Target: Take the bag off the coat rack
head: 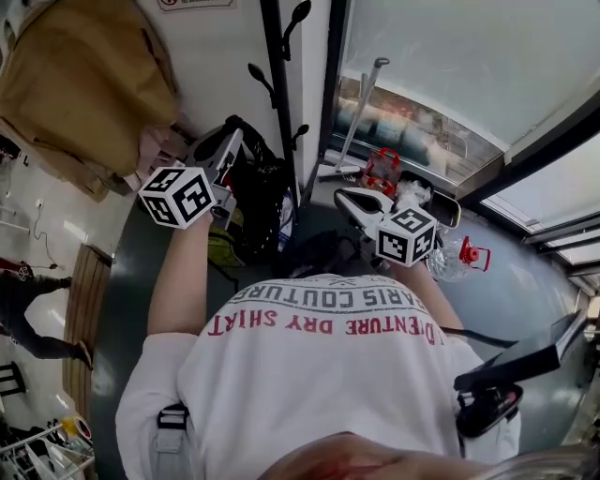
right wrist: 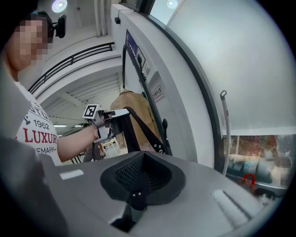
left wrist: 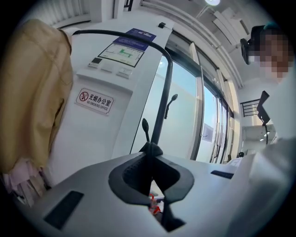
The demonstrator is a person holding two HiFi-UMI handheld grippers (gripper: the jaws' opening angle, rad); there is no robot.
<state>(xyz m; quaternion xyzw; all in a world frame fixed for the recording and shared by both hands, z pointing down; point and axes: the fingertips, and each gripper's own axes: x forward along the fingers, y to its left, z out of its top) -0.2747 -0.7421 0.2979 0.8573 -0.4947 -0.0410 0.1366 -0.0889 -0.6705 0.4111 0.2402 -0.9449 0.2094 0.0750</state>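
Centre frame: left gripper (left wrist: 150, 155) pinches the black bag (head: 255, 183) by its strap (right wrist: 144, 132).
Empty right gripper (right wrist: 140, 178) is pressed shut; strap could snag a coat rack (head: 279, 94) hook (head: 300, 131).

Right gripper (right wrist: 144, 155) fingers (right wrist: 127, 173) together (nothing between), left gripper (right wrist: 118, 115) clamping black bag strap (right wrist: 144, 126) beside coat rack (right wrist: 138, 78)

The bag (head: 255, 192), black and soft, is hanging slumped just left of centre in the head view, close beside the coat rack (head: 277, 84). Its wide black strap (right wrist: 144, 131), set with small rivets, is running up to the left gripper (right wrist: 121, 115), which is pinching it. The rack's slim black pole is standing upright at upper centre, its knobbed hooks (head: 298, 11) branching upward.
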